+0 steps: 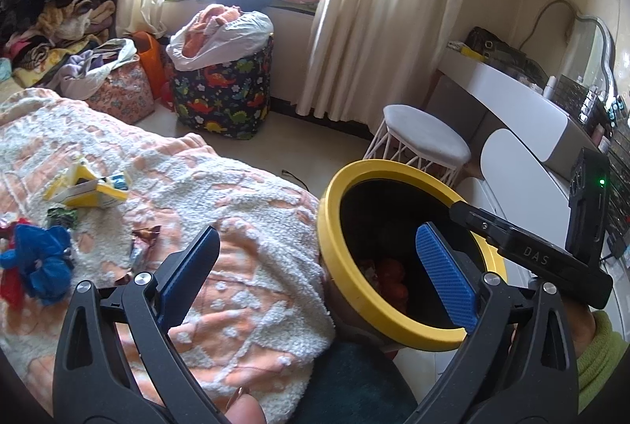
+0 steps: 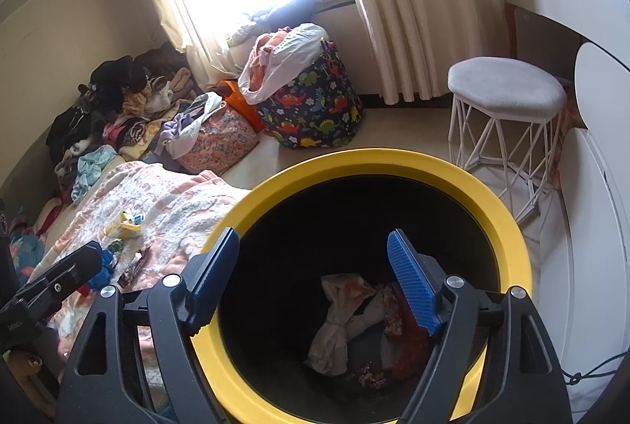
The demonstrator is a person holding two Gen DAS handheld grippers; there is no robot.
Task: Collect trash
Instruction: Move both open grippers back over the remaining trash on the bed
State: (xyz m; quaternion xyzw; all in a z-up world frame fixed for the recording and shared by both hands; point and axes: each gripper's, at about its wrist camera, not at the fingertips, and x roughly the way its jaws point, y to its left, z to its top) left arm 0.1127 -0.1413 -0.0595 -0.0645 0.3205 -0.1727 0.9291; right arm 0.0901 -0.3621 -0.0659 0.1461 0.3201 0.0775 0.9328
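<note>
A black trash bin with a yellow rim (image 1: 350, 184) (image 2: 508, 223) stands beside the bed. Crumpled wrappers (image 2: 334, 329) lie at its bottom. My right gripper (image 2: 311, 274) is open and empty, right above the bin's mouth; it shows in the left wrist view as a black finger (image 1: 523, 247) over the rim. My left gripper (image 1: 315, 274) is open and empty, over the bed's edge next to the bin. On the blanket lie a yellow carton (image 1: 86, 187), a blue and red plastic scrap (image 1: 35, 258) and a dark foil wrapper (image 1: 143, 239).
A pink and white fleecy blanket (image 1: 236, 266) covers the bed. A dinosaur-print hamper (image 1: 224, 89), a floral bag (image 1: 118, 89) and piled clothes (image 1: 51, 14) stand at the far side. A white stool (image 1: 421, 136) and white dresser (image 1: 519, 101) are at the right.
</note>
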